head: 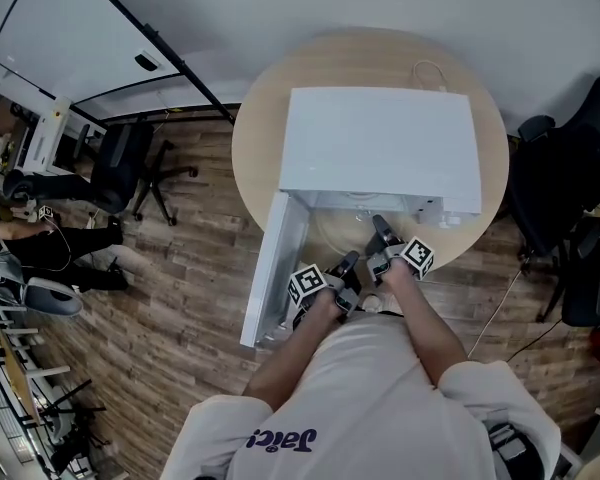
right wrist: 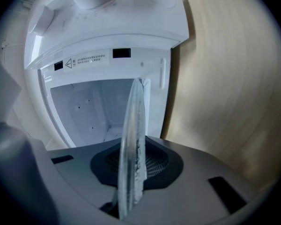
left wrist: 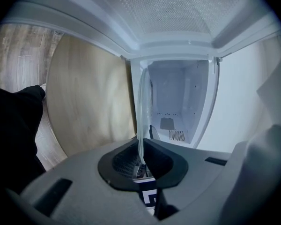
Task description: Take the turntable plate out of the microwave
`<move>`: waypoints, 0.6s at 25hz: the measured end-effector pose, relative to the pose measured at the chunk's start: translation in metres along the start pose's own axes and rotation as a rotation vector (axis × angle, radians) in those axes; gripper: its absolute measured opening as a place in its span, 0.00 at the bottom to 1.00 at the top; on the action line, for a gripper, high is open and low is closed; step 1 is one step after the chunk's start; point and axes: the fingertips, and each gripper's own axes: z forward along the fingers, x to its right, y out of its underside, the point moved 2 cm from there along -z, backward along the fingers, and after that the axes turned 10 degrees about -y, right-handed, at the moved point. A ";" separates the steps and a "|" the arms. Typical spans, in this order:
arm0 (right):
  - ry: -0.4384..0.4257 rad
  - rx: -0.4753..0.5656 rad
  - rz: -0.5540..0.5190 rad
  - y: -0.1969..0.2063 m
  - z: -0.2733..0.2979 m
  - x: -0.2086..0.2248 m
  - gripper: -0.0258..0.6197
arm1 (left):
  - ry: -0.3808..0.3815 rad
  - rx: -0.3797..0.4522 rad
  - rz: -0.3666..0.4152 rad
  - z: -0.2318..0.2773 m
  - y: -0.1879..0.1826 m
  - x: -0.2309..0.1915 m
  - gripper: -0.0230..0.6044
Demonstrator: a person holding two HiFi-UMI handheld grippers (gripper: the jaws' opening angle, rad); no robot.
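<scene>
At the desk's [head: 255,138] near edge, the left claw [left wrist: 143,161] and the right claw [right wrist: 131,172] are both pinching the plate's [right wrist: 133,125] rim at the microwave's [head: 380,148] open mouth, probably mid-withdrawal and needing a steady, level pull outward.

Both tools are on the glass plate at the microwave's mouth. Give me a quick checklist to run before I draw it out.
1. Left tool shut on the turntable plate rim: ok.
2. Right tool shut on the rim: ok.
3. Microwave door swung wide open: ok.
4. Plate clear of the microwave cavity: cannot tell; its far edge shows against the opening.
5. Bare table beside the microwave for setting down: ok.
</scene>
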 end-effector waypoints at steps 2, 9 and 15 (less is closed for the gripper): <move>0.015 -0.005 -0.007 0.000 -0.003 0.000 0.11 | 0.009 -0.013 0.022 0.000 0.002 0.000 0.09; -0.019 -0.009 0.017 0.004 -0.013 -0.014 0.11 | 0.093 0.005 0.139 -0.001 0.003 0.012 0.27; 0.016 -0.041 0.011 0.013 -0.033 -0.027 0.11 | 0.150 0.066 0.109 0.002 -0.010 0.021 0.42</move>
